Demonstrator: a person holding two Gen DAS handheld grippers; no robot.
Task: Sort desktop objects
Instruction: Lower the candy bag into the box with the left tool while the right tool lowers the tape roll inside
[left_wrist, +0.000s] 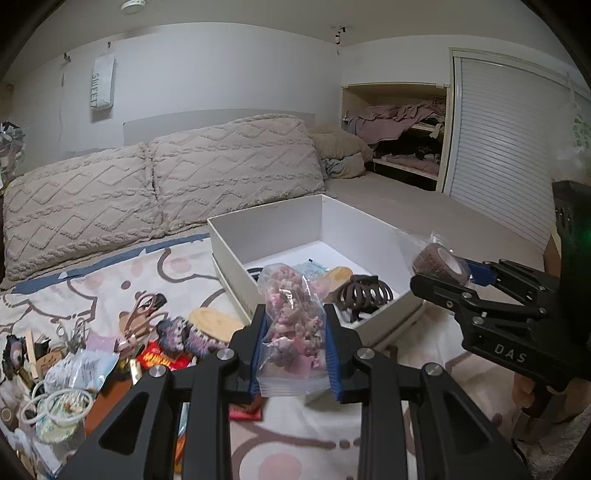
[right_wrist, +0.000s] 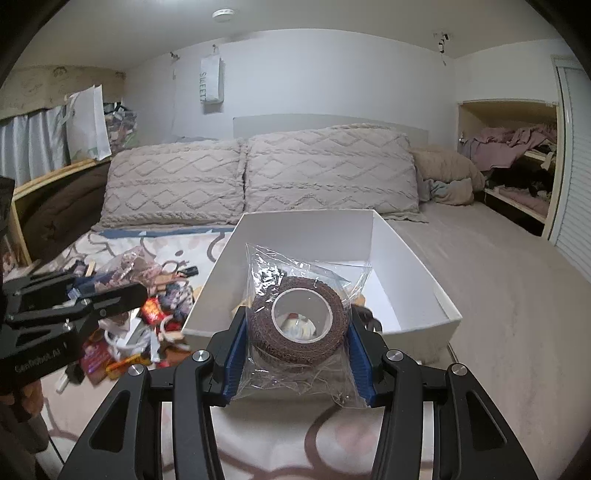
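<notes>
My left gripper (left_wrist: 294, 314) is shut on a clear zip bag of pink trinkets (left_wrist: 291, 325) and holds it just in front of the near wall of a white open box (left_wrist: 236, 258). In the box lie a brown hair claw (left_wrist: 364, 293) and other small items. My right gripper (right_wrist: 297, 325) is shut on a brown tape roll in a clear bag (right_wrist: 299, 321), held above the box's near edge (right_wrist: 207, 295). The right gripper also shows in the left wrist view (left_wrist: 443, 275), at the box's right corner. The left gripper also shows in the right wrist view (right_wrist: 110, 295).
A heap of small objects (left_wrist: 92, 350) lies on the patterned bedspread left of the box: snack packets, white rings, a wooden disc (left_wrist: 216, 319), scissors. Two knit pillows (left_wrist: 147, 184) lie behind. An open closet (left_wrist: 406, 136) is at the far right.
</notes>
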